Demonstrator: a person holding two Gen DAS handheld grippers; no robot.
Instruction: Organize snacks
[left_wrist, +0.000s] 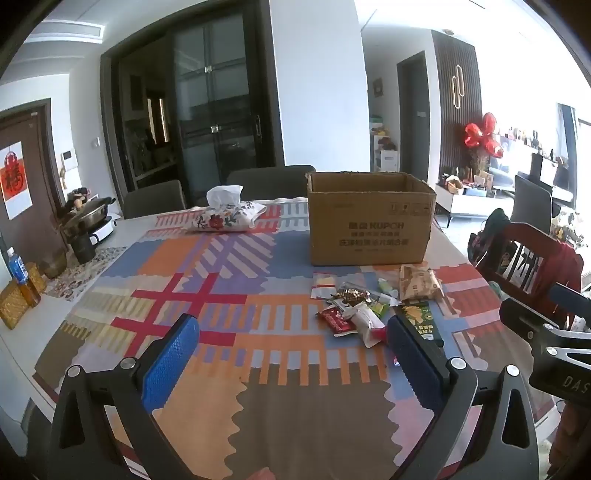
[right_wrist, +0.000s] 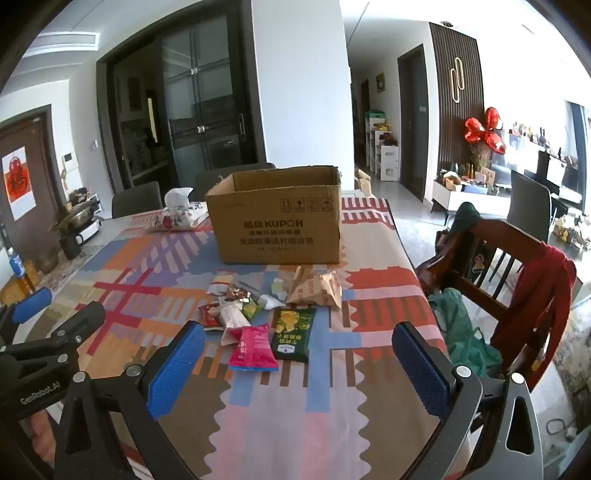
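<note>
An open cardboard box (left_wrist: 371, 221) stands at the far side of the patterned tablecloth; it also shows in the right wrist view (right_wrist: 279, 225). In front of it lies a pile of snack packets (left_wrist: 354, 310): a tan bag (right_wrist: 316, 290), a dark green packet (right_wrist: 293, 332), a pink packet (right_wrist: 253, 349), a red packet (right_wrist: 209, 315) and several small ones. My left gripper (left_wrist: 291, 332) is open and empty, above the cloth left of the pile. My right gripper (right_wrist: 299, 345) is open and empty, just short of the pink and green packets.
A floral tissue box (left_wrist: 229, 218) lies left of the cardboard box. A pot (left_wrist: 86, 216), a bottle (left_wrist: 18, 269) and baskets crowd the table's left edge. A wooden chair (right_wrist: 495, 266) with a red garment stands at the right edge. Grey chairs (left_wrist: 155, 199) stand behind the table.
</note>
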